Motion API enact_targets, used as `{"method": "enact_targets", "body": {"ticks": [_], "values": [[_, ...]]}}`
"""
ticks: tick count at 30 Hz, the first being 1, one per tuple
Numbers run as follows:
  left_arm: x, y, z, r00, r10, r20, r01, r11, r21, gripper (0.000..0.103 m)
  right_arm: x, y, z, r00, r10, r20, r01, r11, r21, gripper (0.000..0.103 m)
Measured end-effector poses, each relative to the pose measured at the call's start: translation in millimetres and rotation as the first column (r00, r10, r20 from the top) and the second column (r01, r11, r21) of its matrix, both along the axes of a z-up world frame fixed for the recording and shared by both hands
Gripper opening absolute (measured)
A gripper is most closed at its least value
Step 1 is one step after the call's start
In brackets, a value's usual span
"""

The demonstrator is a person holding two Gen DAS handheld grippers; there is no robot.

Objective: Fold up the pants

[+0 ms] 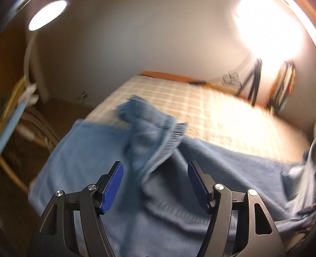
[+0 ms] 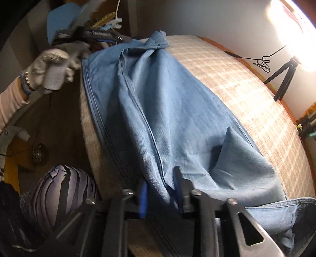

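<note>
Light blue denim pants [image 1: 94, 158] lie along the near edge of a bed with a checked beige cover [image 1: 207, 106]. In the left wrist view my left gripper [image 1: 155, 173] is open above the crumpled waist part, with its blue pads apart and nothing between them. In the right wrist view the pants [image 2: 167, 110] stretch away along the bed edge. My right gripper [image 2: 161, 189] is shut on a fold of the denim near the close end. The gloved left hand [image 2: 55, 65] shows at the far end of the pants.
A black tripod [image 2: 284, 79] and a cable stand on the bed's far side near a bright lamp. Cluttered items [image 2: 85, 23] sit beyond the bed's far end. The person's striped leg [image 2: 59, 189] is beside the bed. A round lamp [image 1: 47, 13] hangs upper left.
</note>
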State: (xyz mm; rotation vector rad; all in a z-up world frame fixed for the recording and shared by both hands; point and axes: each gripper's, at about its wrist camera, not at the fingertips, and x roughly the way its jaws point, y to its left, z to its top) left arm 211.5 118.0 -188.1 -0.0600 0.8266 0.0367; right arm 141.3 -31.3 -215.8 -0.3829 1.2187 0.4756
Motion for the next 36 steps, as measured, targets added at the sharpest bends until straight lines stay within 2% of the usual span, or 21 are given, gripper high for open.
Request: {"method": "enact_targets", "body": {"ticks": [3,4,5,6,8,9,10,13,16,17,20,21,24,27,29,32,36], "values": [[32.4,-25.4,-21.5,0.999,-0.025,-0.042,0.031,0.987,0.158,0.067,3.8,0.7,6.5,0.999,-0.024,0.023,0.024,1.000,0.008,0.040],[39.1,-28.4,-26.7,0.999,-0.020,-0.051,0.029,0.982,0.187,0.067,6.1,0.6,8.9,0.999,-0.033,0.028,0.033,0.999,0.015,0.045],[46.1,-29.6,-31.7,0.998,-0.015,-0.059,0.027,0.978,0.205,0.067,5.9,0.8,11.1,0.998,-0.044,0.035,0.043,0.999,0.022,0.049],[55.3,-28.3,-39.1,0.997,0.000,-0.072,0.015,0.976,0.218,0.067,7.0,-1.2,14.7,0.997,-0.056,0.044,0.054,0.998,0.036,0.057],[62.3,-20.4,-45.1,0.997,0.020,-0.075,-0.004,0.978,0.207,0.053,10.4,-4.0,21.7,0.995,-0.078,0.062,0.074,0.995,0.066,0.060],[65.1,-14.1,-47.6,0.997,0.029,-0.076,-0.015,0.983,0.181,0.033,12.4,-4.9,24.7,0.994,-0.088,0.066,0.083,0.994,0.077,0.060],[67.6,-4.4,-49.7,0.996,0.034,-0.083,-0.024,0.992,0.120,0.020,16.5,-4.9,26.5,0.993,-0.098,0.070,0.092,0.992,0.087,0.060],[60.3,24.6,-47.2,0.996,0.056,-0.064,-0.059,0.997,-0.059,0.008,28.8,-3.4,32.2,0.989,-0.117,0.091,0.108,0.989,0.100,0.060],[40.3,50.1,-35.4,0.996,0.089,-0.009,-0.089,0.986,-0.142,0.007,44.1,-1.2,39.7,0.985,-0.131,0.112,0.118,0.986,0.115,0.060],[28.4,62.0,-30.9,0.994,0.113,0.008,-0.109,0.975,-0.193,0.007,48.4,-0.1,39.6,0.985,-0.129,0.118,0.115,0.986,0.119,0.060],[-6.4,83.5,-26.4,0.982,0.182,0.042,-0.163,0.947,-0.278,0.006,66.4,9.8,46.6,0.983,-0.117,0.140,0.099,0.987,0.128,0.060],[-20.3,95.6,-29.5,0.977,0.206,0.048,-0.180,0.930,-0.321,0.006,72.5,13.0,47.4,0.983,-0.114,0.141,0.095,0.987,0.133,0.060],[-40.3,110.7,-41.0,0.972,0.233,0.029,-0.208,0.912,-0.354,0.007,95.7,29.8,47.6,0.987,-0.084,0.134,0.063,0.986,0.154,0.060],[-46.7,124.3,-54.6,0.969,0.248,0.010,-0.219,0.873,-0.435,0.016,129.6,52.1,44.7,0.993,-0.042,0.114,0.022,0.984,0.176,0.060],[-51.5,131.6,-54.0,0.966,0.258,0.028,-0.213,0.851,-0.480,0.019,155.3,69.8,40.5,0.995,-0.021,0.095,0.001,0.978,0.208,0.060],[-58.8,136.9,-54.8,0.967,0.250,0.040,-0.196,0.840,-0.506,0.019,193.5,99.3,28.4,0.997,0.025,0.067,-0.041,0.967,0.250,0.060],[-67.3,140.8,-50.4,0.972,0.229,0.056,-0.171,0.849,-0.499,0.023,243.5,152.4,0.8,0.994,0.102,0.028,-0.106,0.954,0.282,0.060]]}}
